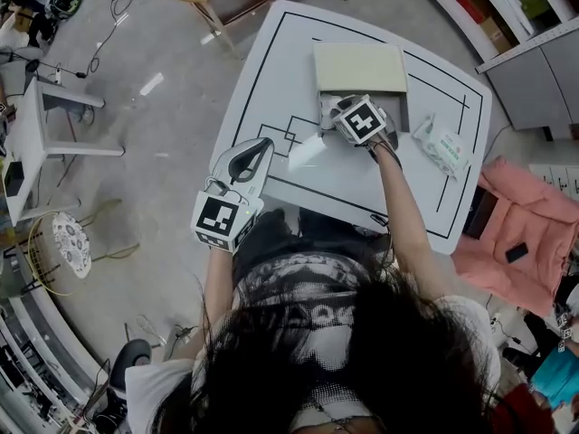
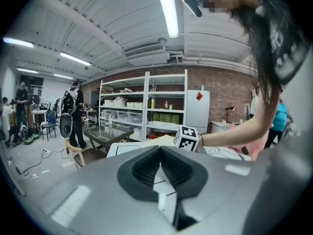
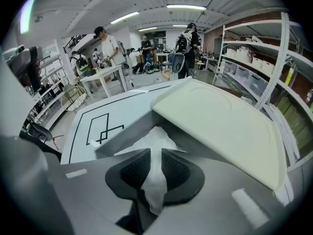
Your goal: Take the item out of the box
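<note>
Left claw: the left claw [image 1: 260,146] [image 2: 160,150] is held over the near-left edge of the white counter with black lines [image 1: 271,80], well short of the box and to its left. Its dark ribbed pads meet at the tips, with nothing between them.
Right claw: the right claw [image 1: 331,107] [image 3: 155,154] is at the near edge of the box. Its pads are pressed together on a thin fold of the item.
Item: the white crumpled soft-wrapped item [image 3: 155,137] has one end pinched in the right claw. The rest of it spreads out inside the box.
Box: the shallow grey open box [image 1: 403,112] [image 3: 124,132] sits on the far middle of the counter.
Lid: the flat cream lid [image 1: 360,68] [image 3: 220,126] is tipped back over the far side of the box.
Packet: a green-and-white soft packet [image 1: 441,147] lies on the counter to the right of the box, apart from it.
</note>
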### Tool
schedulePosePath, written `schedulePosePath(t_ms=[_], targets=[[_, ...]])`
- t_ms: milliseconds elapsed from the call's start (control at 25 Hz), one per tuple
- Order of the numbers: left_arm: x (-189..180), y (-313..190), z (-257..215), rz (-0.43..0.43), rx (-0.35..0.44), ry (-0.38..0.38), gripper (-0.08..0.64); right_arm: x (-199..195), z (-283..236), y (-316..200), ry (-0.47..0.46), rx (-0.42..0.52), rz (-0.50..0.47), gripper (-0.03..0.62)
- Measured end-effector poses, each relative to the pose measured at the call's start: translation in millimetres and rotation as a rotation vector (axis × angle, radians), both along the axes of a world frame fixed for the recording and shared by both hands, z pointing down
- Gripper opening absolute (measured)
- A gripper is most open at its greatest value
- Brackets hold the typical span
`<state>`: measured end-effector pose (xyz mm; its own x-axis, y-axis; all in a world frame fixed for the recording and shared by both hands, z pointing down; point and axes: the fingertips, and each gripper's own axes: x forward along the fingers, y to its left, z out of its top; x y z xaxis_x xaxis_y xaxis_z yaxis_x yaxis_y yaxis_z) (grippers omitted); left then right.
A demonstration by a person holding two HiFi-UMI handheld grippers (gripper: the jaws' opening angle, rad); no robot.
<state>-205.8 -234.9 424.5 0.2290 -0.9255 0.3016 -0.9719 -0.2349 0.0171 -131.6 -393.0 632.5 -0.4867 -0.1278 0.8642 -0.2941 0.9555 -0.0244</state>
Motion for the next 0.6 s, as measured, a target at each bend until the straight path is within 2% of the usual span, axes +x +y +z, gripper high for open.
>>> schedulePosePath(t_ms=[160, 320, 600], targets=[[-5, 6, 0, 0.003, 0.004, 0.005, 0.0, 1, -2, 1, -0.004, 0.021, 0.018, 0.012], [-11, 13, -2, 0.007, 0.014, 0.008, 0.0, -2, -9, 4, -0.011, 0.067, 0.016, 0.006], [-19, 26, -4, 0.026, 0.022, 0.016, 0.0, 7, -49, 11, -0.095, 0.095, 0.132, 0.006]])
